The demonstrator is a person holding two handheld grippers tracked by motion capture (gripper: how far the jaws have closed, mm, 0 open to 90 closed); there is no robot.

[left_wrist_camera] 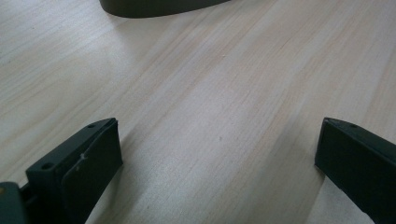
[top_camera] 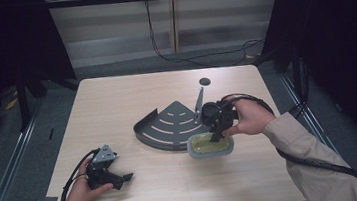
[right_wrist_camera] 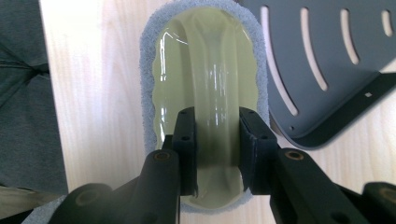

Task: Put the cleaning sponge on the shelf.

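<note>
- our right gripper (top_camera: 218,132) is closed on the raised middle handle of the scrubber (top_camera: 211,145), a pale yellow-green plastic body edged with a grey scouring pad; in the right gripper view the two black jaws press the handle (right_wrist_camera: 215,107) from either side.
- the scrubber sits at the near right of the table (top_camera: 116,102), just beside the curved front edge of the dark slotted corner rack (top_camera: 166,127) (whether pad and rack actually touch, we cannot tell).
- our left gripper (top_camera: 119,178) lies low at the near left of the table, well apart from both things; its jaws stand wide open with bare wood between them, holding nothing.
- how far along, as we judge it: the grasp is done and looks firm, centred on the handle. we cannot tell whether the scrubber is off the wood yet.
- what is left: carrying the scrubber wherever it is meant to go, quite possibly onto the rack, and setting it down there. the left gripper has no part in the work so far.
</note>
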